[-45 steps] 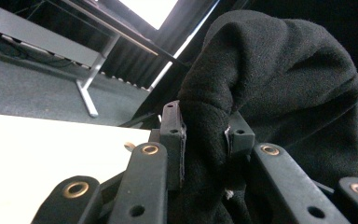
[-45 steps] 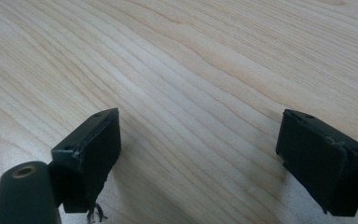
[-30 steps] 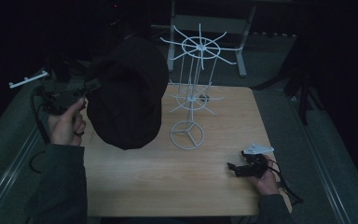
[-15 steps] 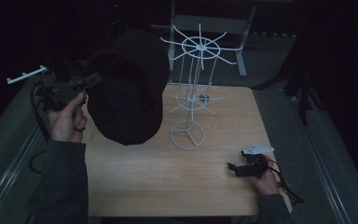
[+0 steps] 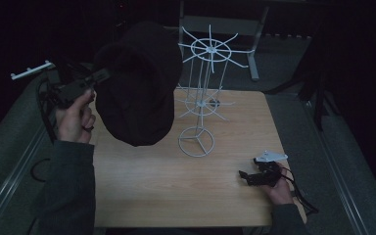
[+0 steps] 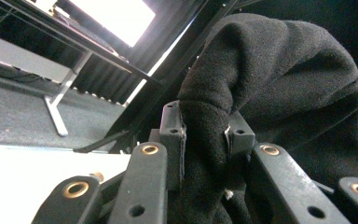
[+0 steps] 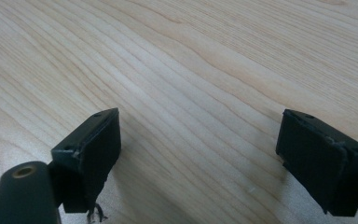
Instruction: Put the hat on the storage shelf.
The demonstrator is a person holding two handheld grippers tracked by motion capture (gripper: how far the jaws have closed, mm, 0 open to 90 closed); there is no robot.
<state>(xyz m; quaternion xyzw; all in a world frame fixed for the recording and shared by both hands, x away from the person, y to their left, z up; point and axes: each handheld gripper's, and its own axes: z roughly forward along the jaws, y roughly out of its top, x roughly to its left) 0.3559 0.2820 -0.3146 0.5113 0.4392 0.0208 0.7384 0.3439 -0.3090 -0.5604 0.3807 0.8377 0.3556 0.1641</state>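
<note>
The left gripper (image 5: 103,76) is pinching a fold of the black knitted fabric hat (image 5: 137,85), lifting it upper left beside the white wire rack (image 5: 201,93) for hanging; the right gripper (image 5: 248,177) is resting wide open, empty, lower right.

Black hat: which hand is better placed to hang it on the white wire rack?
Left. The left gripper already pinches the black hat beside the white wire rack; the right gripper rests open on the table.

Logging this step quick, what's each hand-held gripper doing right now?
Left hand-held gripper: shut on the black fleece hat, held raised beside the white wire rack.
Right hand-held gripper: open, empty, low over the wooden table.
</note>
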